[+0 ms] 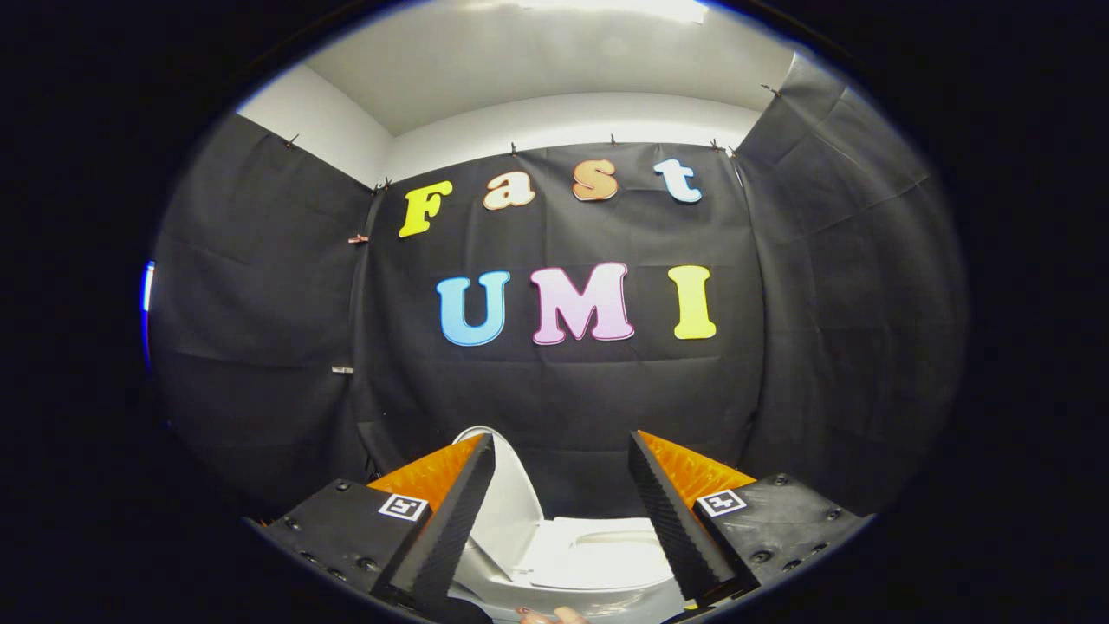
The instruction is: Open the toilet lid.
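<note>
A white toilet stands low between and just beyond my fingers. Its lid is raised, standing nearly upright on the left side beside my left finger. The seat and bowl opening lie exposed below. My gripper is open, held above and in front of the toilet, with nothing between its fingers; the right finger is apart from the toilet. A bit of a hand shows at the very bottom.
Black cloth booth walls enclose the toilet at the back and on both sides. White wall and ceiling rise above the cloth.
</note>
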The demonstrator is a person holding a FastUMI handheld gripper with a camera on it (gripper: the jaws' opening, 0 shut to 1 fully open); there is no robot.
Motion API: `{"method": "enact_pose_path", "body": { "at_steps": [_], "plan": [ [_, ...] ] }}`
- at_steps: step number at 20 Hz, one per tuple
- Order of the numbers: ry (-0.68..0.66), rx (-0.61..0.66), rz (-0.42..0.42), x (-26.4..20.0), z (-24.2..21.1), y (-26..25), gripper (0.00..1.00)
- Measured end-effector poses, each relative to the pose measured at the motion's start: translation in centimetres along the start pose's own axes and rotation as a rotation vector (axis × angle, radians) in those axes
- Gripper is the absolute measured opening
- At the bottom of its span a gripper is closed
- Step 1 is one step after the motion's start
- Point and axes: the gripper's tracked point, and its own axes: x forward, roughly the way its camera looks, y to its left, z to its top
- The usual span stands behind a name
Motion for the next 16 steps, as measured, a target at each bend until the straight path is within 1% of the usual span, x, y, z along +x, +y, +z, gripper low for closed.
{"method": "enact_pose_path", "body": {
  "at_steps": [7,16],
  "plan": [
    [-0.003,-0.003,-0.023,-0.48,0.08,-0.74,0.97],
    [-0.009,-0.021,-0.016,-0.63,0.26,0.01,0.97]
  ]
}}
